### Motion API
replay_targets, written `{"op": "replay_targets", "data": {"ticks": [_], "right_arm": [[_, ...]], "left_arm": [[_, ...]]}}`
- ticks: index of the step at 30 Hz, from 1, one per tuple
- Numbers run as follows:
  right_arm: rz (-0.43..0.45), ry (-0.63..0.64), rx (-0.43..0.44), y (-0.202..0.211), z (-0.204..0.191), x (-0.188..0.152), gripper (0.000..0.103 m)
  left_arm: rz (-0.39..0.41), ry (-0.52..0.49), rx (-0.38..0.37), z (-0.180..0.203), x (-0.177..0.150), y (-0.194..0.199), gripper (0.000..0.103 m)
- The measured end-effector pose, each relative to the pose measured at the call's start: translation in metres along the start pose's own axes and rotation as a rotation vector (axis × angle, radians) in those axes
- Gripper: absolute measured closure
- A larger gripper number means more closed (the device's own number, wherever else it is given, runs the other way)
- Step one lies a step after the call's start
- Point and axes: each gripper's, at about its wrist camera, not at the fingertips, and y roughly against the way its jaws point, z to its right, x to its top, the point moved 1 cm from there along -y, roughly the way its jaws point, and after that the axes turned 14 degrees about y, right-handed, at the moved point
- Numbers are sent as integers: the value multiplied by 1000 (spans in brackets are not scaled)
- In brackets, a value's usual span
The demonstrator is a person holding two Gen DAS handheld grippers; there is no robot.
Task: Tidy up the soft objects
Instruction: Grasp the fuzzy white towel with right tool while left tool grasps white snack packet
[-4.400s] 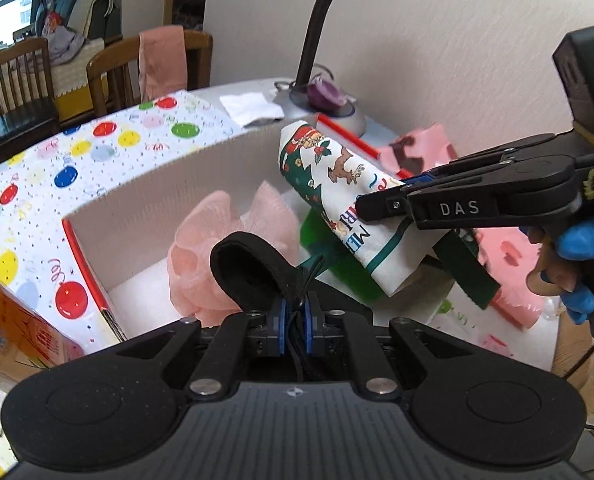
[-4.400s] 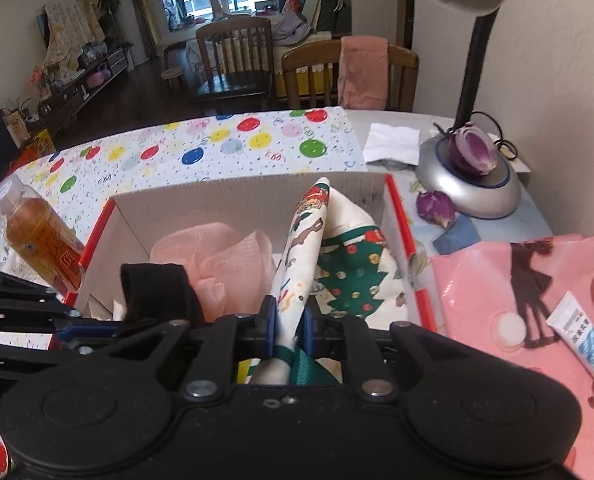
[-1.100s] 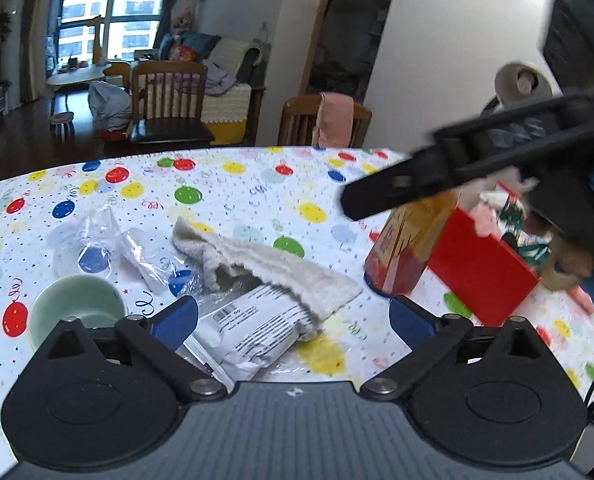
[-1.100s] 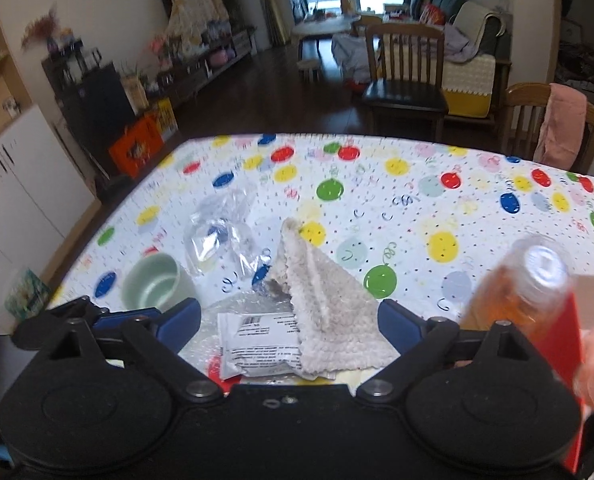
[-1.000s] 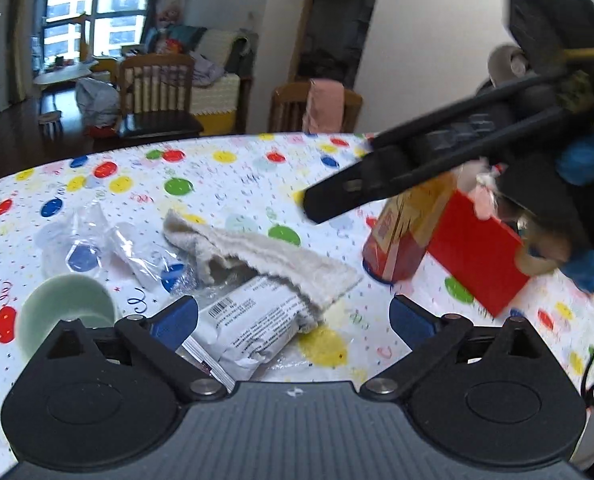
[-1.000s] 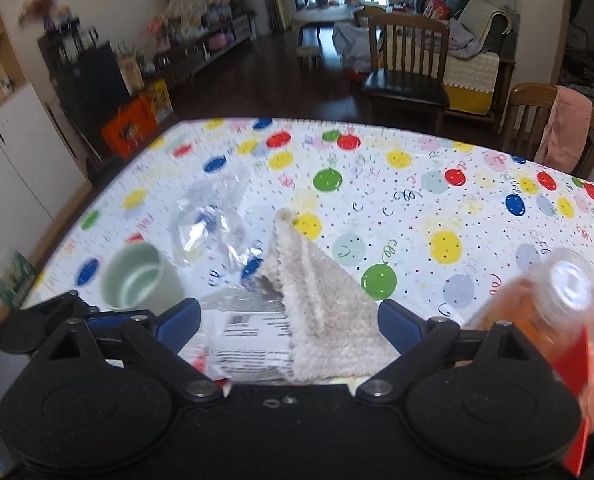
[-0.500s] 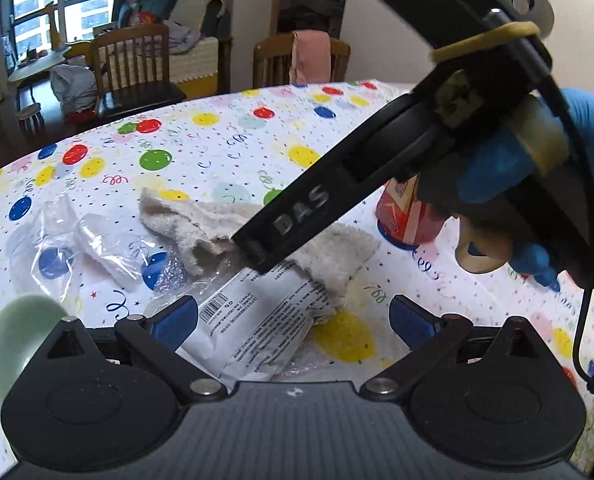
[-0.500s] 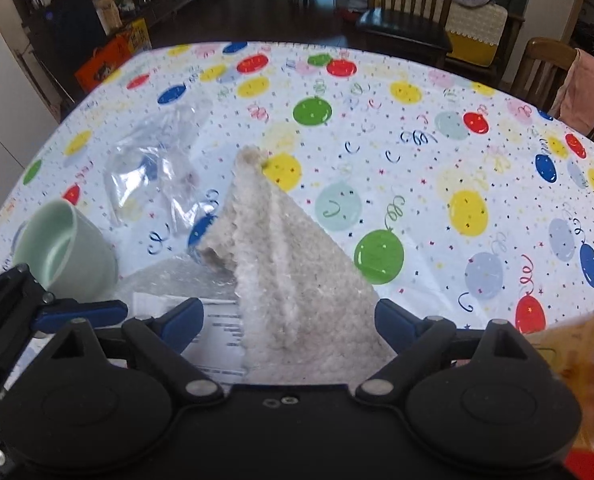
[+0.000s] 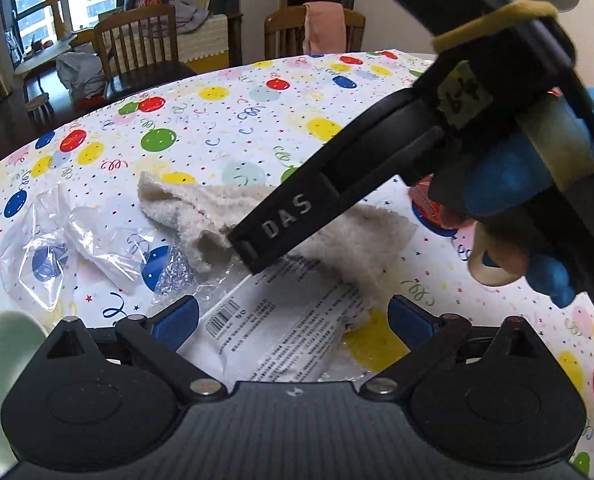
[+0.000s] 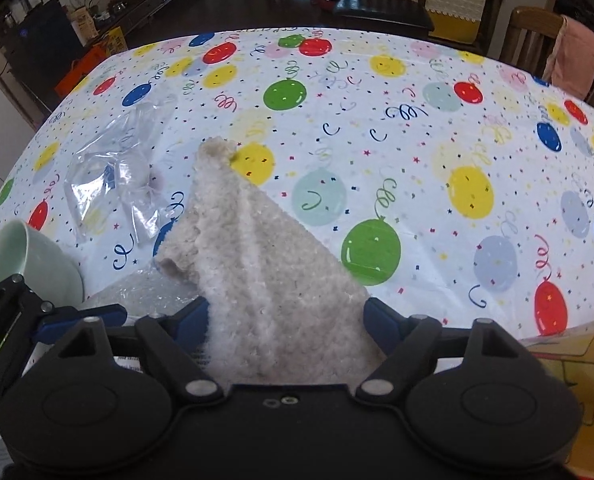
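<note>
A cream fluffy cloth [image 10: 265,264] lies folded on the balloon-print tablecloth; it also shows in the left wrist view [image 9: 361,236]. My right gripper [image 10: 285,316] is open, its blue-padded jaws either side of the cloth's near end. In the left wrist view its black finger [image 9: 297,220] reaches down onto the cloth. My left gripper [image 9: 293,316] is open and empty, low over a white printed packet [image 9: 281,340] that the cloth partly covers.
A pale green cup [image 10: 25,264] stands at the left; it also shows in the left wrist view [image 9: 5,340]. A crumpled clear plastic bag [image 10: 117,184] lies beside the cloth. An orange bottle [image 9: 429,200] is mostly hidden behind the gloved hand. Wooden chairs stand beyond the table.
Both grippers let go of their items at the box and swung over to the cloth. In the last second both have come lower and closer, the right one now straddling the cloth's near end.
</note>
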Motion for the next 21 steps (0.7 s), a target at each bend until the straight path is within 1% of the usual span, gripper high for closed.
{"op": "replay_targets", "data": {"ticks": [1,4,6,8,9,10,11,12,13,14,16,17,18,21], "right_arm": [[1,-8,4,0,1,-1,26],[6,-34,21,-1,3,-3,32],[13,-46,29,-1,4,-5,33],[19,-59,35,-1,6,-7,38],[23,-68,37,0,6,-7,44],[27,-76,43,0,7,-8,50],[32,-82,47,1,7,-8,54],[35,-84,45,2,7,-8,60],[39,-83,43,4,6,-8,65],[44,-80,40,6,5,-8,67],[57,-74,27,11,3,-8,74],[61,-75,19,13,2,-8,75],[66,-76,14,16,1,-8,77],[88,-79,-3,24,0,-11,80]], "left_arm": [[-1,3,6,-1,1,-3,13],[-15,12,10,-3,1,-7,14],[-6,11,7,-3,0,-6,17],[1,4,4,-2,-2,-5,19],[3,3,1,-2,-3,-4,22],[5,4,-2,-2,-4,-4,29],[6,7,-4,-2,-5,-4,30],[7,10,-3,-3,-6,-3,34],[6,13,-5,-3,-6,-3,44],[5,18,-12,-4,-6,-3,45],[6,13,-36,-3,-7,-1,49],[8,2,-27,-1,-8,0,50],[13,-9,-22,1,-8,0,54],[32,-33,-12,7,-12,4,57]]}}
